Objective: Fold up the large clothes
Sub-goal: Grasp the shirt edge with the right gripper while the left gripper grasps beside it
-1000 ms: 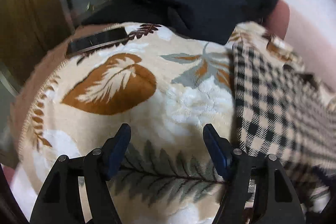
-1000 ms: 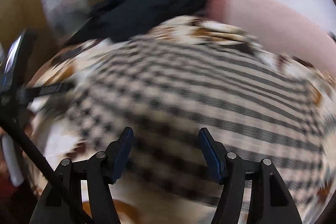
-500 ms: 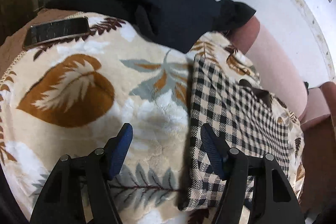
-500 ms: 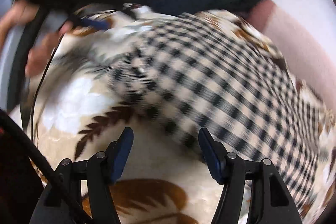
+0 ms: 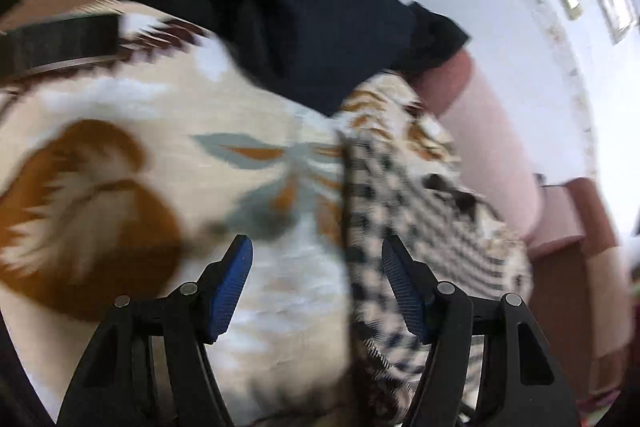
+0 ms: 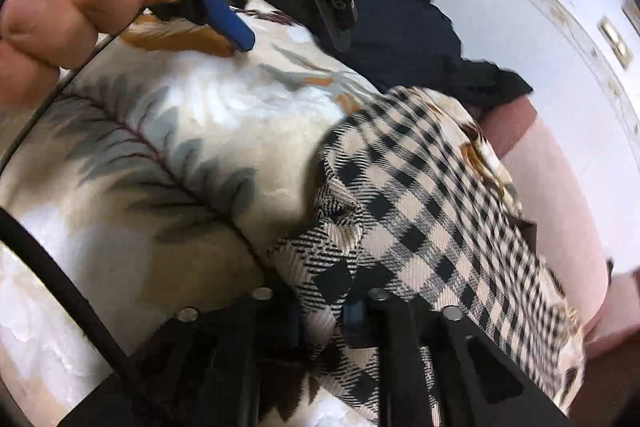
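1. The right hand-held gripper (image 6: 320,319) is closing — a moment ago its jaws stood spread above the cloth; now they pinch the near corner of the checked garment (image 6: 420,211).
2. The garment lies spread over the leaf-print blanket (image 6: 168,155), on what looks like a pink sofa (image 6: 560,195), below a dark heap of clothes (image 5: 280,7).
3. The left hand-held gripper (image 5: 316,291) stays spread and empty, now straddling the garment's left edge (image 5: 348,227).
4. One corner is secured — the left likely needs its own grip before folding.
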`<state>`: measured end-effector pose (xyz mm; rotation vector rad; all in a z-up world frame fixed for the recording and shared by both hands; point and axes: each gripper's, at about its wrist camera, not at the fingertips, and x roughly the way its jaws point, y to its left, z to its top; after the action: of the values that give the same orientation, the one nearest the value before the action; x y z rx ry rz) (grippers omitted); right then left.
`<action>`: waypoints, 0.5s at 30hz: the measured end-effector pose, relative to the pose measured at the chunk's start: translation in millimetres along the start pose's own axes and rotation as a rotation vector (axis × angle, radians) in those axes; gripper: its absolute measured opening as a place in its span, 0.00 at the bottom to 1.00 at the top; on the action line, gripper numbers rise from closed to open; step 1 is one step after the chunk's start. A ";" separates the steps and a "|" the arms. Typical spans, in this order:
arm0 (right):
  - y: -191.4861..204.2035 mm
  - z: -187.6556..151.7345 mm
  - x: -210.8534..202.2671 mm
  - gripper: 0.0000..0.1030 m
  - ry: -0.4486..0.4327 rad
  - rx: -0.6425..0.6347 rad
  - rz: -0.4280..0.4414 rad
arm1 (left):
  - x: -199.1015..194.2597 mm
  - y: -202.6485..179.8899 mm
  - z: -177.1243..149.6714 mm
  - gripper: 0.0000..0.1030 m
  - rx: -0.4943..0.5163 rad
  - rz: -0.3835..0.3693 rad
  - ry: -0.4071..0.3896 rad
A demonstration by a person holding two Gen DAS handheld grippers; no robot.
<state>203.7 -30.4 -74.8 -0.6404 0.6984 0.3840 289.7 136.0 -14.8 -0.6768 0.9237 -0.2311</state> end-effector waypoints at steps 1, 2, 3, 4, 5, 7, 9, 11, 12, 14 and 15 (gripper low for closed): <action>-8.0 -0.7 -6.8 0.11 -0.014 0.037 0.016 | 5.7 -4.2 0.2 0.64 0.004 -0.028 0.018; -12.6 -0.6 -12.0 0.11 -0.026 0.055 0.020 | 12.8 -10.2 0.3 0.64 0.016 -0.052 0.040; -18.9 -0.6 -16.2 0.11 -0.039 0.070 0.026 | 21.7 -17.3 0.2 0.64 0.034 -0.070 0.061; -25.2 -0.9 -21.0 0.11 -0.050 0.090 0.032 | 27.8 -22.0 -0.8 0.65 0.042 -0.077 0.076; -29.3 -1.0 -23.2 0.11 -0.053 0.106 0.037 | 38.4 -27.9 -1.4 0.65 0.042 -0.091 0.101; -36.4 -2.4 -24.4 0.11 -0.056 0.128 0.042 | 53.1 -34.2 -4.3 0.65 0.033 -0.128 0.141; -37.8 -4.4 -24.8 0.11 -0.059 0.134 0.043 | 64.5 -41.2 -8.8 0.65 0.043 -0.138 0.173; -36.4 -6.8 -26.0 0.11 -0.064 0.134 0.041 | 75.2 -48.7 -11.7 0.65 0.084 -0.121 0.202; -35.4 -7.5 -26.5 0.11 -0.069 0.133 0.041 | 81.5 -51.9 -12.6 0.65 0.106 -0.106 0.214; -31.6 -8.5 -27.9 0.11 -0.073 0.129 0.042 | 91.6 -54.7 -12.1 0.65 0.118 -0.095 0.222; -29.8 -8.5 -28.0 0.11 -0.074 0.129 0.043 | 95.6 -53.7 -11.4 0.65 0.109 -0.098 0.226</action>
<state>195.5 -61.4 -48.0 -0.4872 0.6616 0.3968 342.8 45.5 -48.7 -0.6037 1.0864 -0.4487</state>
